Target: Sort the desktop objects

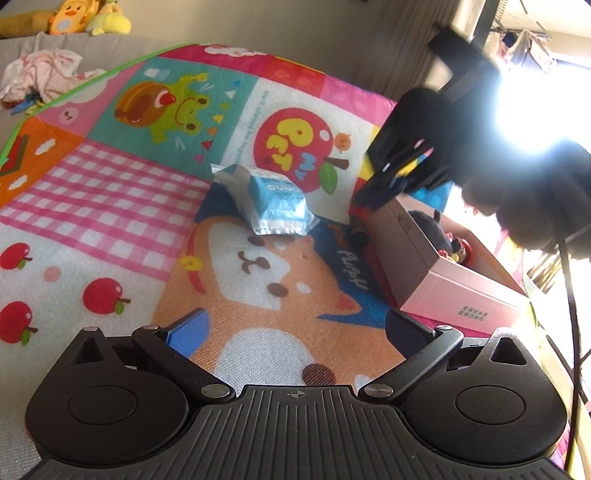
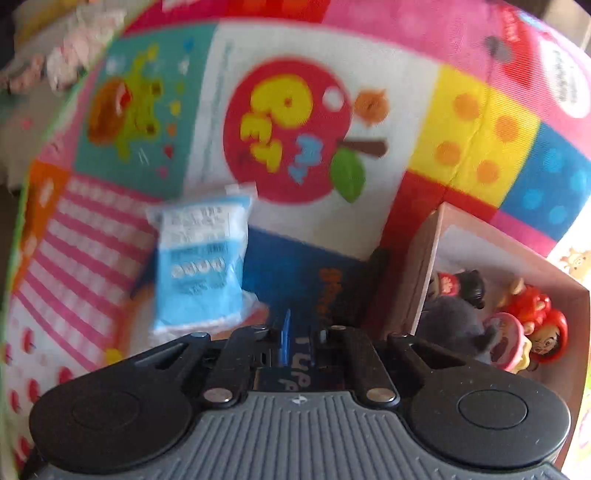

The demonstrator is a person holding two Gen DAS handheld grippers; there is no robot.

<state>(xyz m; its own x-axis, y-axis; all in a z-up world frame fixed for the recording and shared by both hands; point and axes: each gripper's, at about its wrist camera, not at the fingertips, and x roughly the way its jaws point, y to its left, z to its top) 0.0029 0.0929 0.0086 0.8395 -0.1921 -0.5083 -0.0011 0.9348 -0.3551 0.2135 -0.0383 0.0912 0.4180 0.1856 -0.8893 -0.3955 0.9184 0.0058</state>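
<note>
Pink box (image 2: 417, 266) holding figurines (image 2: 543, 325), left fingers (image 1: 295, 325) wide apart, right fingers (image 2: 301, 332) nearly closed, empty

Under me lies a bright cartoon mat (image 1: 122, 206) with apples, a frog and a puppy. Beyond its green edge I see a grey sofa (image 1: 155, 22) with plush toys (image 1: 85, 16) and crumpled pink cloth (image 1: 44, 74). Window glare (image 1: 535, 107) floods my right; laundry (image 1: 528, 48) hangs there.

Home playroom: cartoon mat (image 1: 147, 206), plush toys (image 1: 85, 16)
</note>
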